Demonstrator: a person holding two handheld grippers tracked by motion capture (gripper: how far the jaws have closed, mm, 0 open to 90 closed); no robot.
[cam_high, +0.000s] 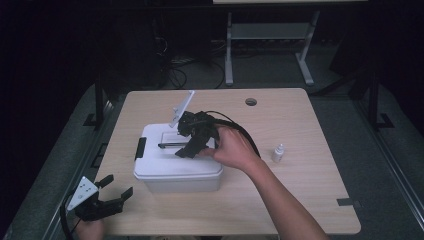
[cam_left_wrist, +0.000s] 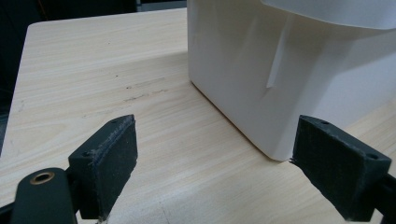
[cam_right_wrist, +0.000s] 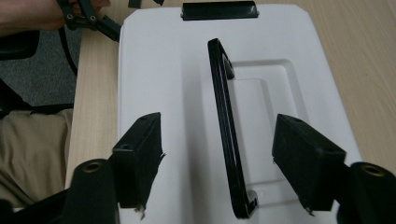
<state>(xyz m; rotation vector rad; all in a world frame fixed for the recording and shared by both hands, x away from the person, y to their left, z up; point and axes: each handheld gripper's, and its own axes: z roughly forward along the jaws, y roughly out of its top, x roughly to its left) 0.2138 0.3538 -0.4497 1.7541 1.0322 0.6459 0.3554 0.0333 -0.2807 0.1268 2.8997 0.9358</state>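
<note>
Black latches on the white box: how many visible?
1: a black latch on the white box's left end in the high view, also seen in the right gripper view. The opposite end is hidden by the hand.

our right hand reaches mid-table with the right gripper, jaws spread wide and pointing down; our left gripper rests open-jawed near the table's front-left corner.

A small white dropper bottle stands on the table right of centre. A round hole sits near the table's far edge. A metal frame stands beyond, top centre.
</note>
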